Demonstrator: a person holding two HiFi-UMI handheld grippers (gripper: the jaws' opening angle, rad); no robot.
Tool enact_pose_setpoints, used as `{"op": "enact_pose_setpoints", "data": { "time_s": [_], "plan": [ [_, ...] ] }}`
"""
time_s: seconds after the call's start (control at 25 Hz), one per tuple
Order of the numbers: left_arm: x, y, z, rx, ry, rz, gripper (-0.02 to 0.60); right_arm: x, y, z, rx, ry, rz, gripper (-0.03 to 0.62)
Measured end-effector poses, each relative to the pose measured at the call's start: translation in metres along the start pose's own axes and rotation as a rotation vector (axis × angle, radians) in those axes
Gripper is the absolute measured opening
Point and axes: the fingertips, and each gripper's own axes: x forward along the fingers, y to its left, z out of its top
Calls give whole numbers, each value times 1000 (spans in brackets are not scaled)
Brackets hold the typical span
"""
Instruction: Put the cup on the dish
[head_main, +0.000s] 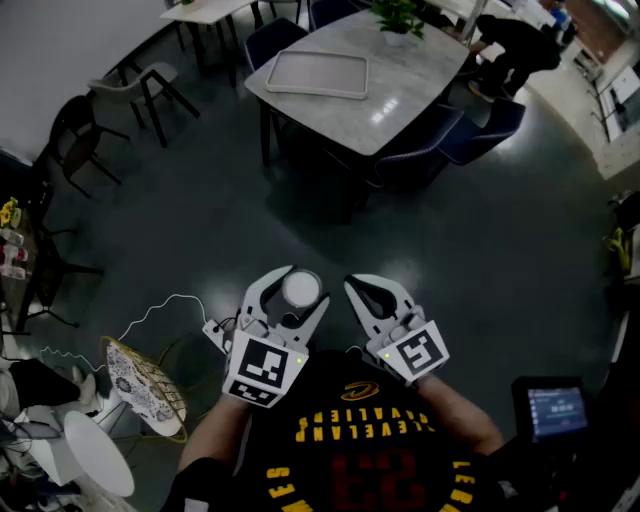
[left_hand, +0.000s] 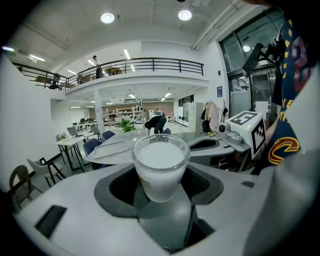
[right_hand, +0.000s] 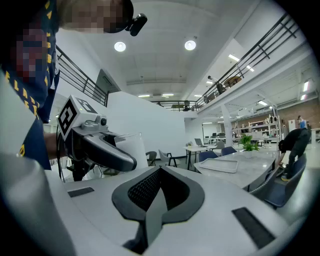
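The left gripper (head_main: 296, 285) clasps a frosted white cup (left_hand: 160, 165) in its wide jaws, above the floor, beside the closed, empty right gripper (head_main: 365, 285), well apart from the table (head_main: 410, 95) bearing a tray (head_main: 316, 73), perhaps the dish.

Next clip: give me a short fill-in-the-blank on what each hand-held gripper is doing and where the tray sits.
1. The left hand-held gripper holds a ____ between its jaws.
2. The right hand-held gripper has its jaws ____, with nothing between them.
3. The tray lies on the ____ ahead, near a plant.

Missing words: cup; shut; table.
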Motion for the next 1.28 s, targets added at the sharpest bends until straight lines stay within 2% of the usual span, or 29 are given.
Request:
{"op": "enact_pose_setpoints", "data": {
  "time_s": [0.24, 0.28, 0.32, 0.36, 0.48, 0.6, 0.88, 1.28],
  "plan": [
    [16, -72, 14, -20, 18, 2, 259, -62, -4, -16, 51, -34, 63, 9],
    [16, -78, 15, -20, 23, 2, 259, -66, -1, -20, 44, -24, 78, 35],
    [16, -82, 15, -19, 30, 5, 259, -68, 3, -23, 31, -16, 95, 102],
    [17, -84, 15, -15, 39, 9, 259, -69, 7, -25, 16, -11, 111, 143],
    [20, -88, 18, -5, 61, 14, 259, -70, 18, -26, -38, -7, 165, 236],
    [22, -91, 27, -8, 60, 5, 259, -69, 28, -19, -67, -31, 197, 236],
    [34, -92, 25, -54, 57, -20, 259, -54, 18, -10, -30, -66, 178, 235],
    [42, -42, 25, -103, -3, -15, 259, -4, 11, -5, -16, -63, 164, 232]
  ]
}}
